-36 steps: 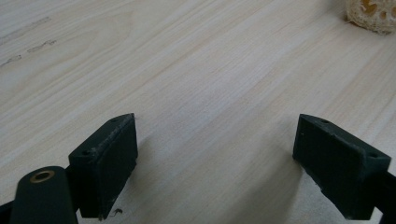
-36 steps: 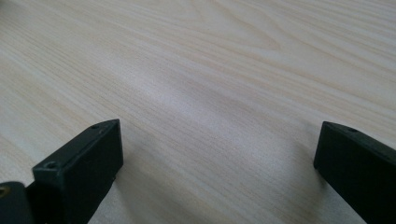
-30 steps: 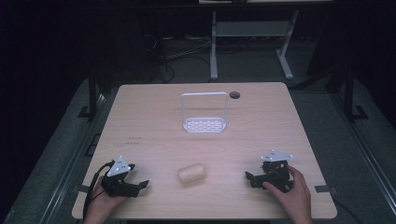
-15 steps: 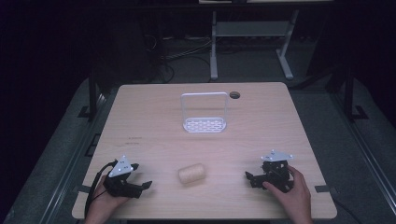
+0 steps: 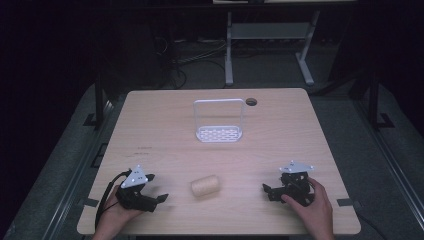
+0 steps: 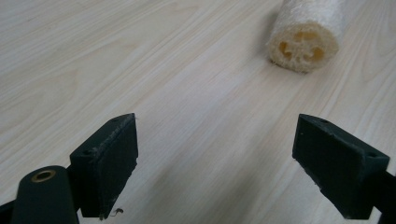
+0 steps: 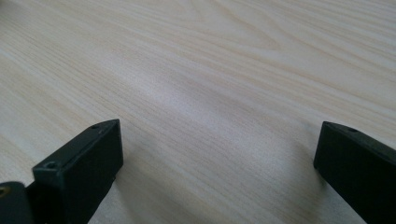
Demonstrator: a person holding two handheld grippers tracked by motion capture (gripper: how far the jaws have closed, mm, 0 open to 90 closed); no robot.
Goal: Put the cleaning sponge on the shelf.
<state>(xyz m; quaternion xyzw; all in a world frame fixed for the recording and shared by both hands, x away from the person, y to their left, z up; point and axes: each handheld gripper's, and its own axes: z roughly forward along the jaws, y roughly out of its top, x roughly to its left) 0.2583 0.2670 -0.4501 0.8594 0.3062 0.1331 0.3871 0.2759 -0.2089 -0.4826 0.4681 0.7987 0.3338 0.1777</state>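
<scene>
A pale loofah piece [image 5: 205,185] lies on its side near the front middle of the wooden table [image 5: 165,135]. My left gripper [image 5: 159,198] rests at the front left, jaws wide open and pointing right at the loofah, a short way off. In the left gripper view the loofah's porous end [image 6: 303,44] sits ahead, upper right, beyond the open black jaws. My right gripper [image 5: 266,190] rests at the front right, held by a hand, open and pointing left. Between its jaws there is bare wood [image 7: 210,116].
A white wire-handled perforated tray [image 5: 219,133] stands past the table's middle. A round cable hole [image 5: 251,102] sits near the far edge. Beyond the table are a dark floor, cables and a metal stand's legs [image 5: 270,55].
My left gripper has shifted slightly right toward the loofah. The right gripper and the loofah have stayed put.
</scene>
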